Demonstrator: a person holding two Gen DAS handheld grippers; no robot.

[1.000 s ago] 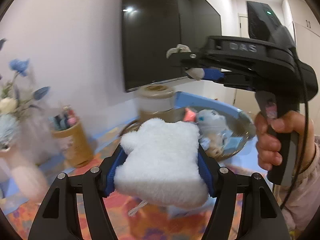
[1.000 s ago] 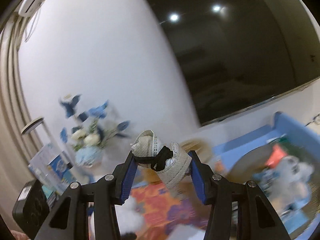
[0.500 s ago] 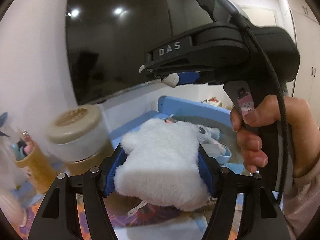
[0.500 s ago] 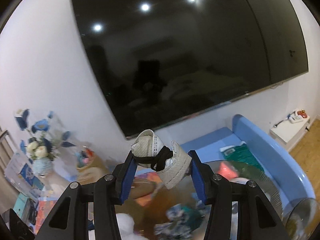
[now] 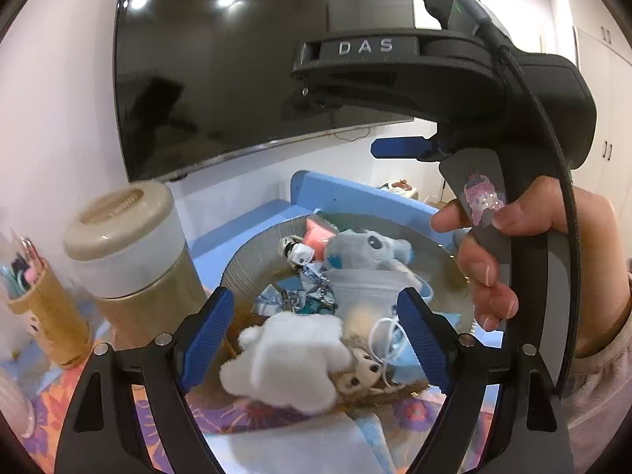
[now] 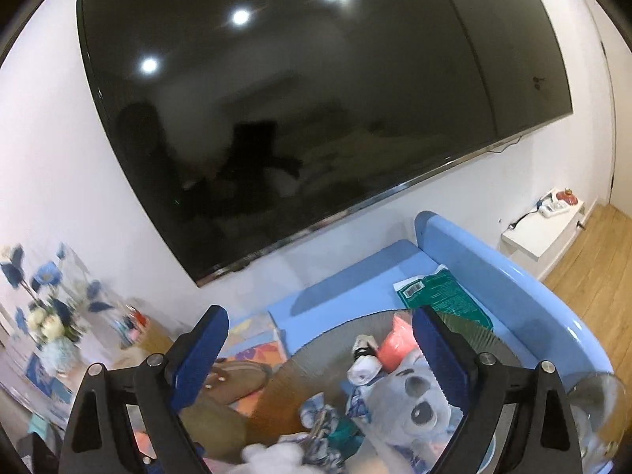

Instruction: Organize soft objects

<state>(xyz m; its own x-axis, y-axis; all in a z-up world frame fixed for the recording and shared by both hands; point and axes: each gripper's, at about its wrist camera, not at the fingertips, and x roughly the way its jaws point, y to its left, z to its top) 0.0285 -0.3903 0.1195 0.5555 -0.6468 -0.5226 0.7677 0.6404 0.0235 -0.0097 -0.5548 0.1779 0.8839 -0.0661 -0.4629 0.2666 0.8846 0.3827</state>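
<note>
My left gripper (image 5: 312, 335) hangs over a round pleated basket (image 5: 252, 260), jaws opening. A white fluffy toy (image 5: 288, 359) lies loose below and between its blue pads, which do not press on it. A grey plush koala (image 5: 363, 249), a pale cloth piece (image 5: 367, 292) and a pink item (image 5: 316, 233) lie in the basket. A hand holds my right gripper above the basket's right side, one blue pad (image 5: 399, 147) showing. In the right wrist view my right gripper (image 6: 320, 351) is opening with nothing between its fingers, above the basket (image 6: 328, 339) and the koala (image 6: 410, 399).
A jar with a beige lid (image 5: 130, 252) and a pen holder (image 5: 43, 308) stand left of the basket. A dark TV (image 6: 316, 98) fills the wall behind. A blue rail (image 6: 493, 276) curves round the back, by a green packet (image 6: 442, 292). Blue flowers (image 6: 47, 308) stand far left.
Both grippers swung right over the basket and opened. The white fluffy toy left the left pads and now lies below them. The beige woven piece is gone from the right pads.
</note>
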